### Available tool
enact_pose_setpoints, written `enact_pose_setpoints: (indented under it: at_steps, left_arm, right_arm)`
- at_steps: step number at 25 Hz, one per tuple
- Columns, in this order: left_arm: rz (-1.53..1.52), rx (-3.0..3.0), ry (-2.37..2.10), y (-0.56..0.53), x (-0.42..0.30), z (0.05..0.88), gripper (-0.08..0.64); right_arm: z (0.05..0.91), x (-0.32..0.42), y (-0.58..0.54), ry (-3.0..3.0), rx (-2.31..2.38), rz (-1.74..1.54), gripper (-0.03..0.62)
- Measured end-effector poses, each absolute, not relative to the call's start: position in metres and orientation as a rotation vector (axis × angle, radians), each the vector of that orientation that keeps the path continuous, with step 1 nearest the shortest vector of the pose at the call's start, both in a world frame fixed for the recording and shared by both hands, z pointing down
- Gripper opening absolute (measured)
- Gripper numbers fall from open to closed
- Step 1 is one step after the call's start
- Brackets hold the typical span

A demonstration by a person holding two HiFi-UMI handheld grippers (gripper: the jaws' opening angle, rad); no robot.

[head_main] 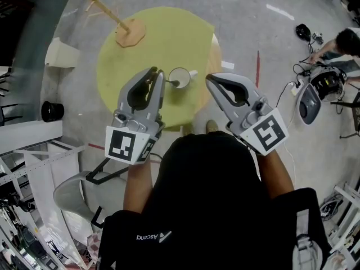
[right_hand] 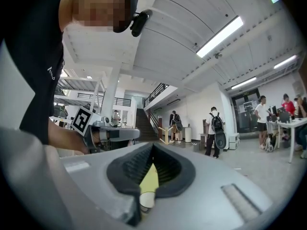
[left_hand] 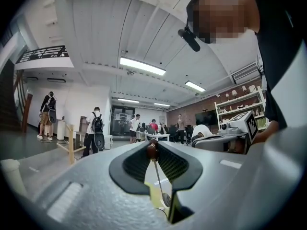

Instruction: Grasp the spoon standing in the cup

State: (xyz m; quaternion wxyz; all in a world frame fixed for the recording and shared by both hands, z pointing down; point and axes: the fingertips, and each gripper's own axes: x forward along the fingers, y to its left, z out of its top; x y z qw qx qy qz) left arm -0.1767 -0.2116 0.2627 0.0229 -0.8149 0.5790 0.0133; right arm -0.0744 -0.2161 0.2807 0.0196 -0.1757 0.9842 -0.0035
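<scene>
A white cup [head_main: 181, 77] stands on the round yellow table [head_main: 152, 44], just ahead of both grippers. My left gripper [head_main: 159, 72] is at the cup's left rim, shut on the spoon [head_main: 171, 82], which slants down into the cup. In the left gripper view the spoon's brown handle end [left_hand: 152, 150] is pinched at the tips of the left gripper [left_hand: 152, 145], and its thin stem hangs down to the bowl [left_hand: 166, 199]. My right gripper [head_main: 210, 77] hovers just right of the cup, shut and empty. Below the right gripper's [right_hand: 153, 145] tips the cup [right_hand: 146, 199] shows.
A wooden stand [head_main: 128, 31] sits on the table's far left. On the floor lie a white box [head_main: 62, 53] and a black pot [head_main: 52, 111] at left. A grey chair [head_main: 73, 196] is at lower left. A person [head_main: 344, 43] with equipment sits at right.
</scene>
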Motion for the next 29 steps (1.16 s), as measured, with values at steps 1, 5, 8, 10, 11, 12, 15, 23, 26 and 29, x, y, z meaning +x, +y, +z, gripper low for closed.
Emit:
enact_pose_setpoints:
  at_steps: [1, 5, 8, 10, 11, 12, 15, 23, 26, 29]
  left_arm:
    - [0.046, -2.525, 1.792, -0.2113, -0.1766, 0.2622, 0.054]
    - [0.064, -2.528, 1.791, -0.2095, -0.1763, 0.2609, 0.055]
    - [0.068, -2.527, 1.791, -0.2092, -0.1762, 0.2612, 0.054]
    - [0.069, -2.527, 1.790, -0.2091, -0.1763, 0.2611, 0.055]
    - [0.070, -2.527, 1.790, -0.2089, -0.1762, 0.2609, 0.054]
    - [0.070, -2.528, 1.789, -0.2087, -0.1761, 0.2609, 0.054]
    - [0.071, -2.529, 1.789, -0.2084, -0.1757, 0.2619, 0.054]
    - [0.066, -2.528, 1.788, -0.2070, -0.1740, 0.2607, 0.054]
    - [0.065, -2.527, 1.789, -0.2077, -0.1742, 0.2602, 0.054]
    - [0.065, -2.526, 1.789, -0.2082, -0.1736, 0.2593, 0.055]
  right_arm:
    - [0.2804, -0.0740, -0.2158, 3.055, -0.548, -0.009, 0.003]
    - [0.2799, -0.0722, -0.2134, 3.061, -0.552, 0.006, 0.003]
    - [0.2809, -0.0720, -0.2120, 3.067, -0.549, 0.011, 0.003]
    - [0.2817, -0.0722, -0.2113, 3.072, -0.547, 0.014, 0.003]
    - [0.2817, -0.0723, -0.2109, 3.074, -0.545, 0.016, 0.003]
    - [0.2816, -0.0726, -0.2106, 3.075, -0.542, 0.018, 0.003]
    - [0.2825, -0.0729, -0.2103, 3.076, -0.540, 0.018, 0.003]
    - [0.2827, -0.0712, -0.2093, 3.075, -0.537, 0.011, 0.003]
    - [0.2823, -0.0712, -0.2096, 3.075, -0.535, 0.014, 0.003]
    - [0.2816, -0.0702, -0.2095, 3.076, -0.532, 0.019, 0.003]
